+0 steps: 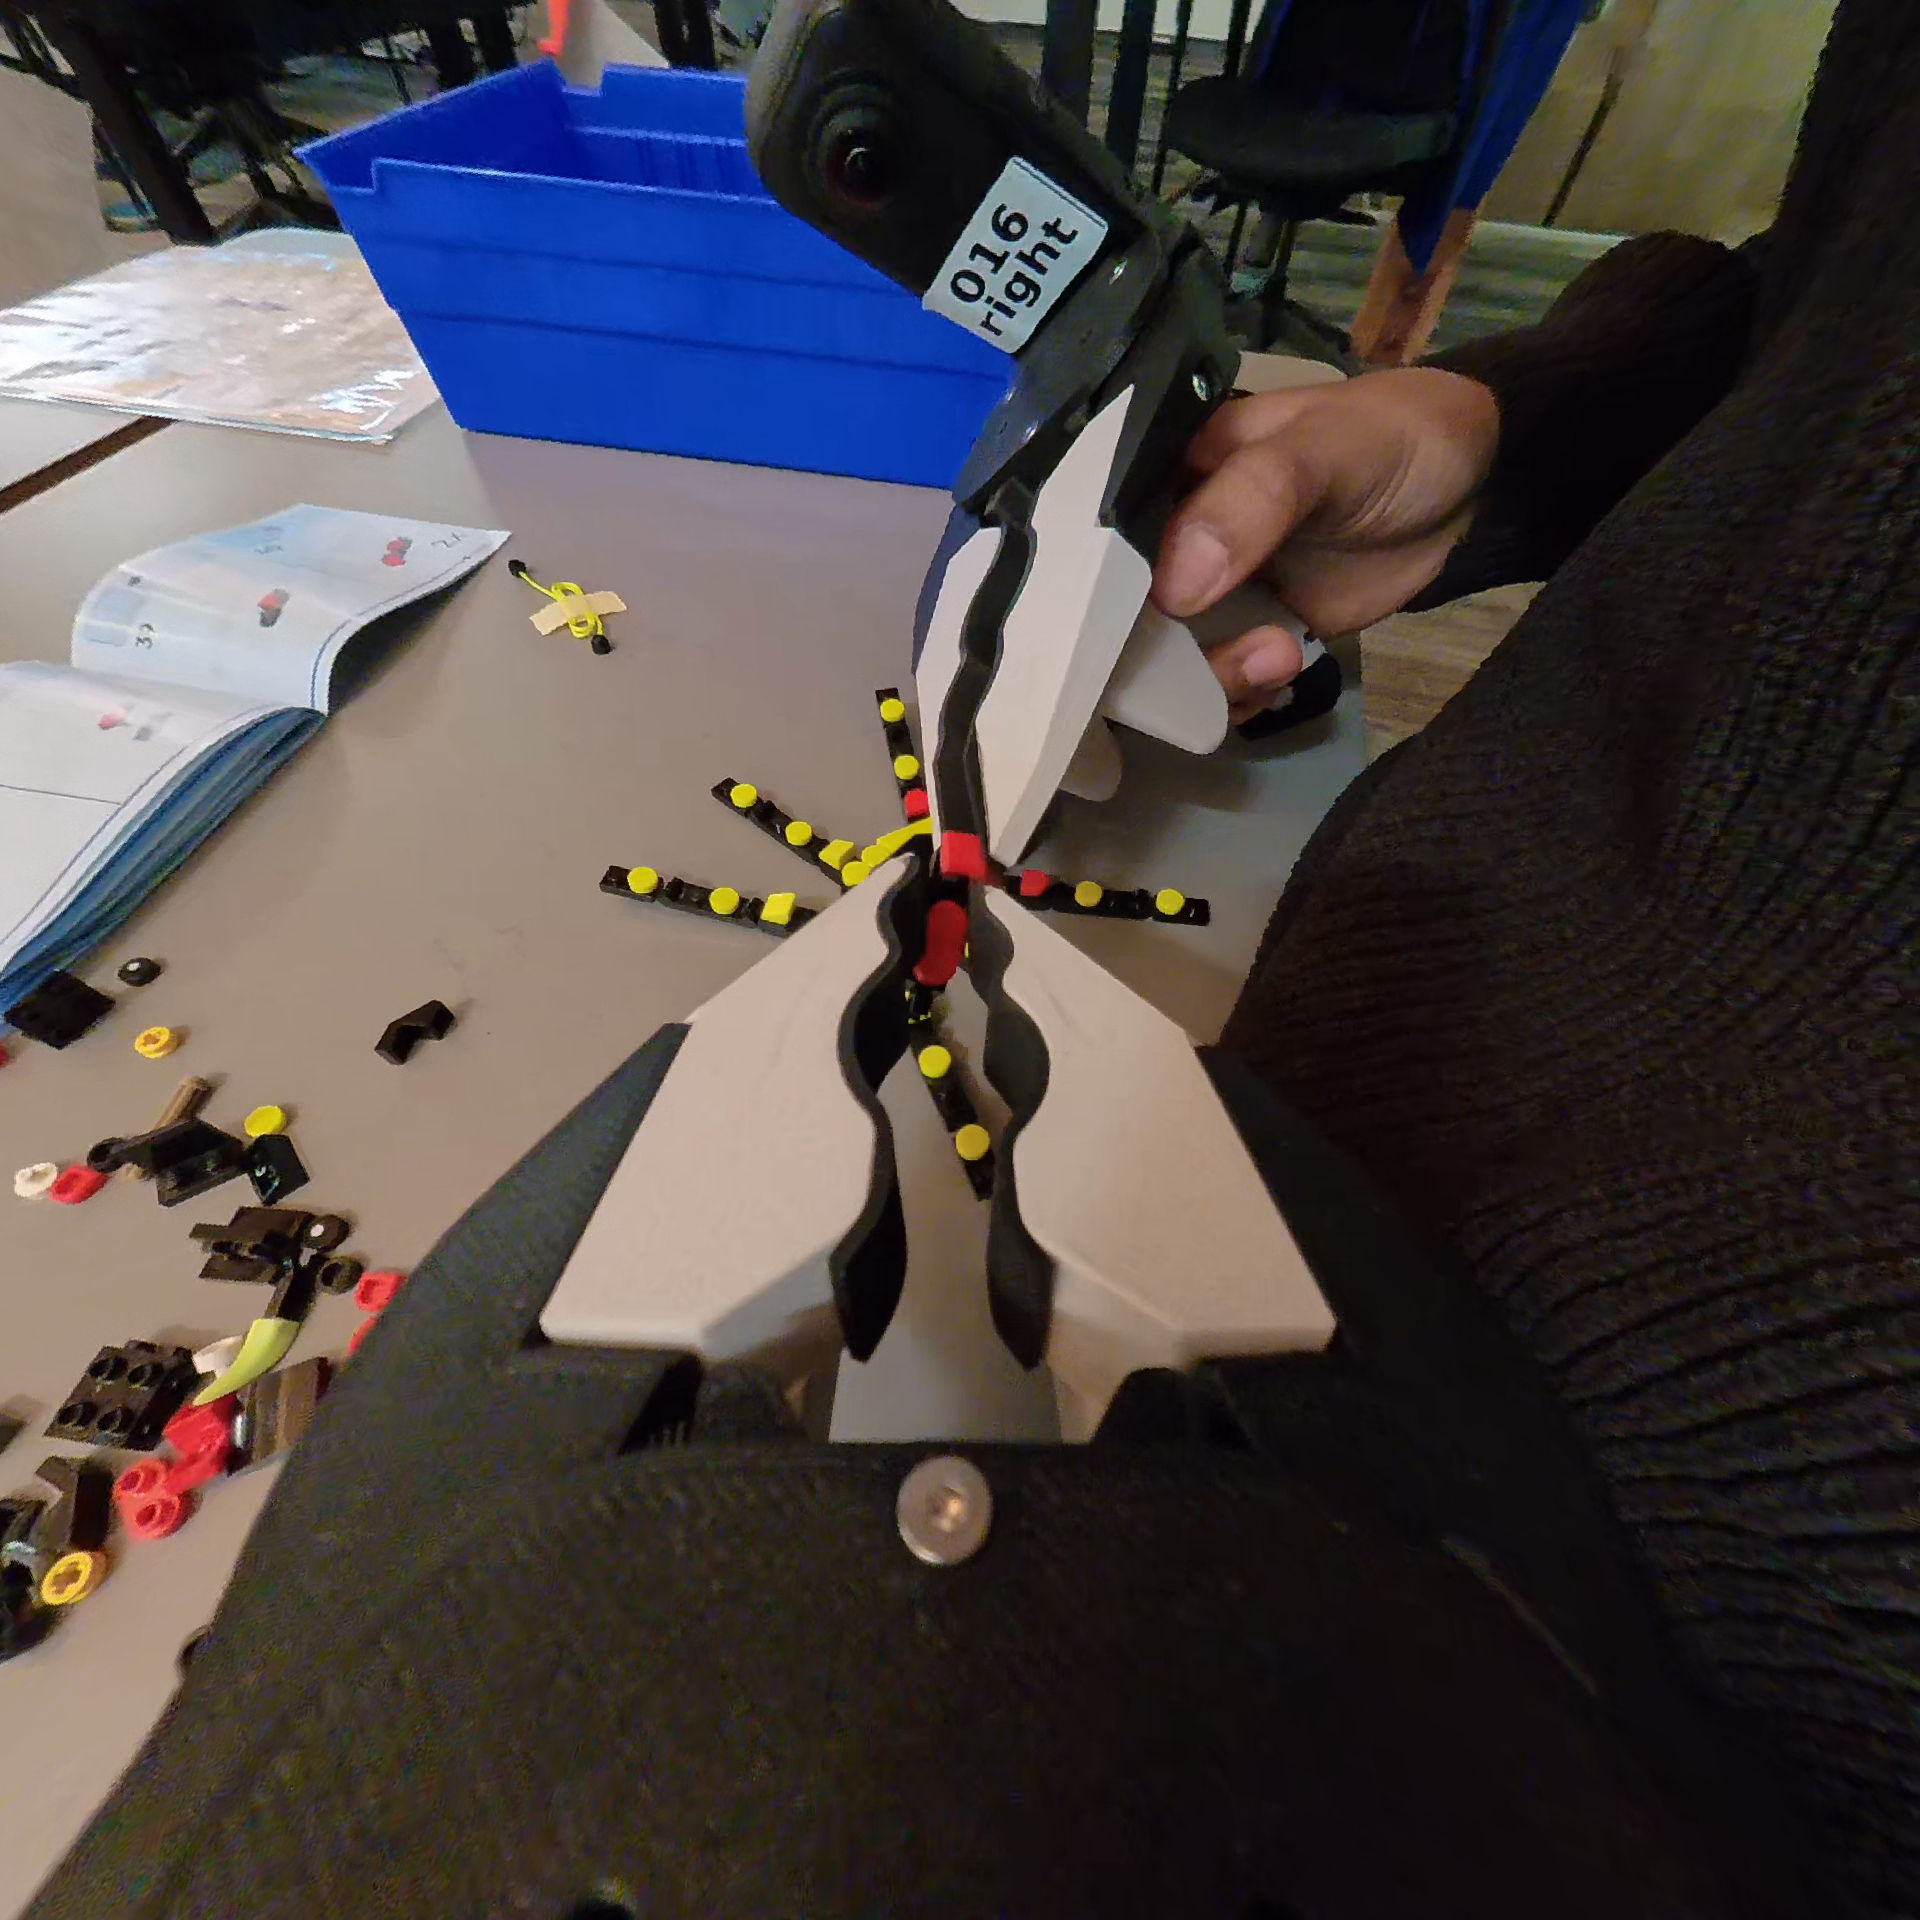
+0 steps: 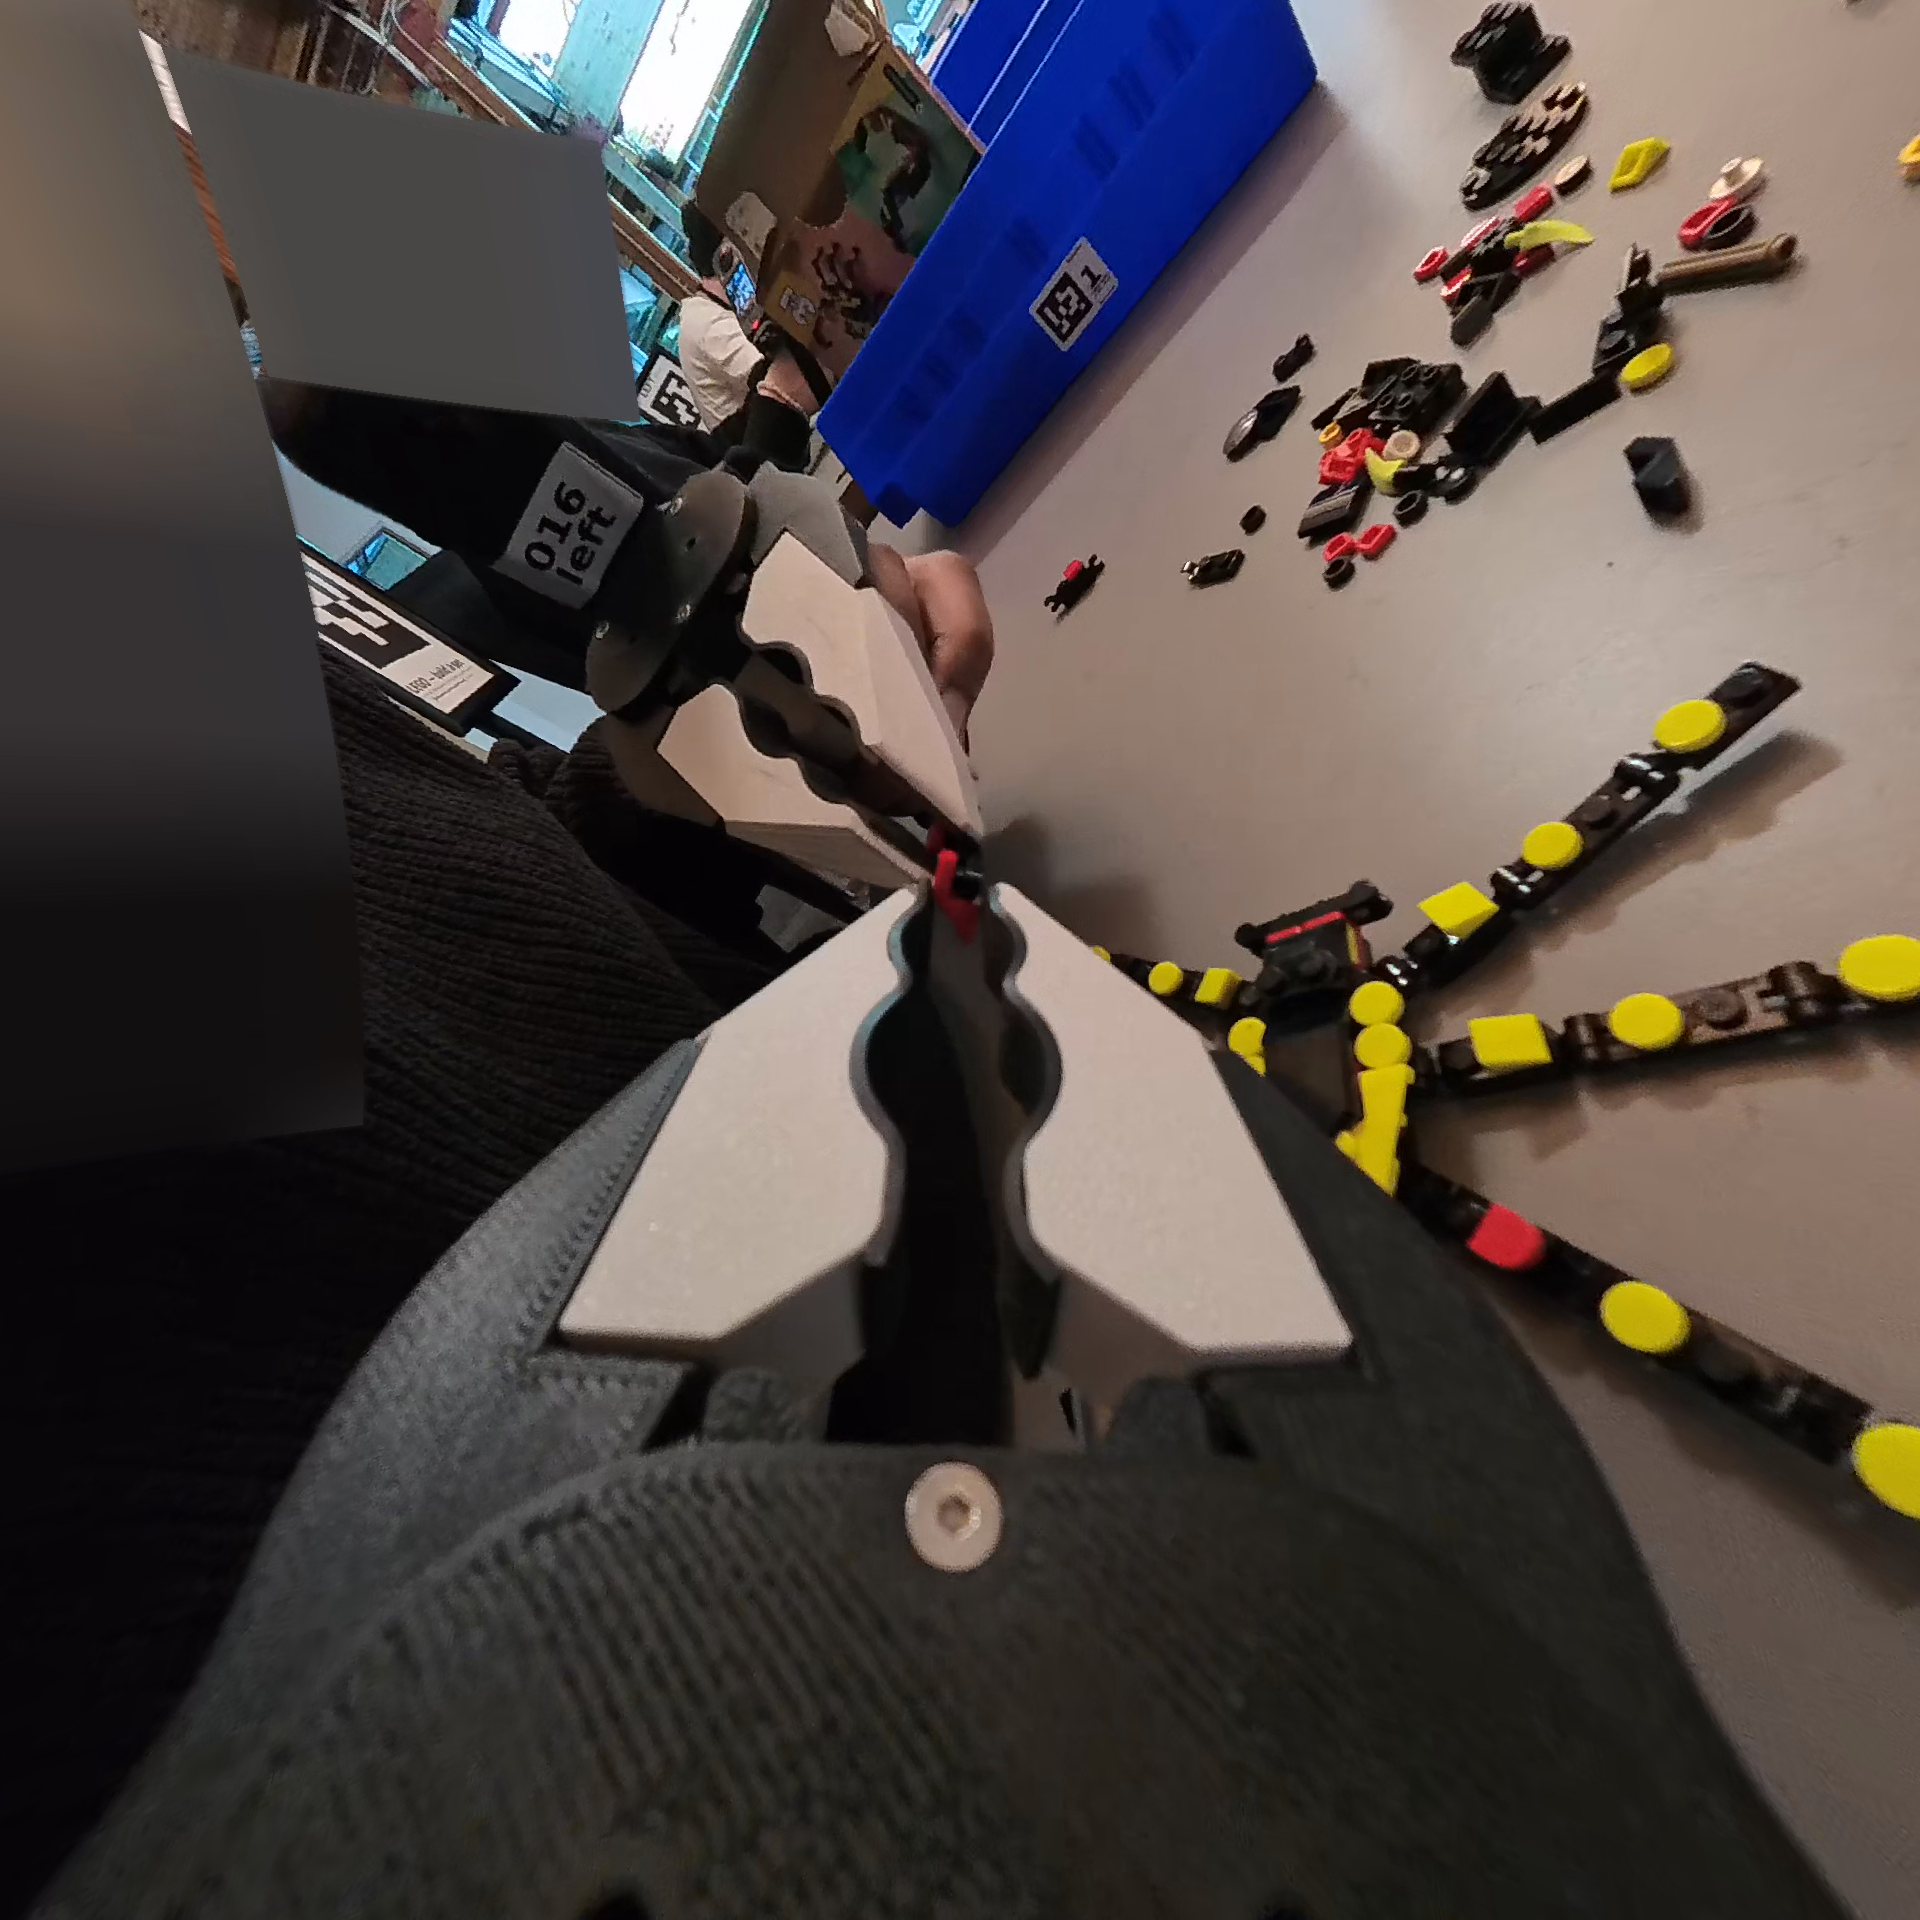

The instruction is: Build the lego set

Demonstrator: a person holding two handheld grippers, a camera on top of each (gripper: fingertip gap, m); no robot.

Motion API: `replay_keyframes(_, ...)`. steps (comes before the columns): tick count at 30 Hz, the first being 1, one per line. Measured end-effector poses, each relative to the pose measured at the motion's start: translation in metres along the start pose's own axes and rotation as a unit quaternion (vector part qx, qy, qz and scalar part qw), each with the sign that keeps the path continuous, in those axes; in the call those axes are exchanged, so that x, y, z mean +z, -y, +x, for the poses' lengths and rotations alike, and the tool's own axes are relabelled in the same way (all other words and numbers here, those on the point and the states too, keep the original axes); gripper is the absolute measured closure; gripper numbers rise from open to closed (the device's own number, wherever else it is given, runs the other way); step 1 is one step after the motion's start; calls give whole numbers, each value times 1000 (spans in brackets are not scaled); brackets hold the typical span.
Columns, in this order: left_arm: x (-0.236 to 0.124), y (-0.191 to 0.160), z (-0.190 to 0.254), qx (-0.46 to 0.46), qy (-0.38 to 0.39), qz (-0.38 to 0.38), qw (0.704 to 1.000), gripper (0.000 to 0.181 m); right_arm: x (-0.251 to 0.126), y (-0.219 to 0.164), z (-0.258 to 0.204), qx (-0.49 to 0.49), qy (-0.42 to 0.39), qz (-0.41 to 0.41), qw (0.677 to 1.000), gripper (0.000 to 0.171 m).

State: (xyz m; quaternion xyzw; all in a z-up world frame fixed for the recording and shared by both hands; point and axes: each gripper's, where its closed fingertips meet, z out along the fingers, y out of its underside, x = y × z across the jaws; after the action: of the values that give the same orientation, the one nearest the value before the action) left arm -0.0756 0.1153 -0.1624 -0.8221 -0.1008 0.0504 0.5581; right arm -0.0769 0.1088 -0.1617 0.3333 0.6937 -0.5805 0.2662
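A spider-like Lego build (image 1: 727,899) with black legs and yellow studs lies flat on the grey table; it also shows in the right wrist view (image 2: 1382,1049). My left gripper (image 1: 940,894) is shut on a small red piece (image 1: 940,940) just above the build's middle. My right gripper (image 1: 958,844) comes down from above, shut on another small red piece (image 1: 961,860). The two gripper tips meet, the red pieces touching. In the right wrist view my right gripper (image 2: 951,902) holds the red piece (image 2: 945,881) against the left gripper's tip (image 2: 961,828). How the pieces join is hidden.
A blue bin (image 1: 644,291) stands at the back of the table. An open instruction booklet (image 1: 208,644) lies to the left. Loose black, red and yellow pieces (image 1: 187,1299) are scattered front left, also in the right wrist view (image 2: 1455,416). A hand (image 1: 1330,499) grips the right gripper. My two grippers' fingertips are within a few centimetres of each other.
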Motion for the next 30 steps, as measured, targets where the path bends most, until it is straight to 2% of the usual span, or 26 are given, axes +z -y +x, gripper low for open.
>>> replay_keyframes(15, -3, 8, 1, 30, 12, 20, 999, 177, -2, 4, -5, 12, 26, 13, 1000, 164)
replay_keyframes(30, -11, 20, 10, 8, -33, 67, 997, 177, -3, 6, -22, -108, 19, 8, 994, 166)
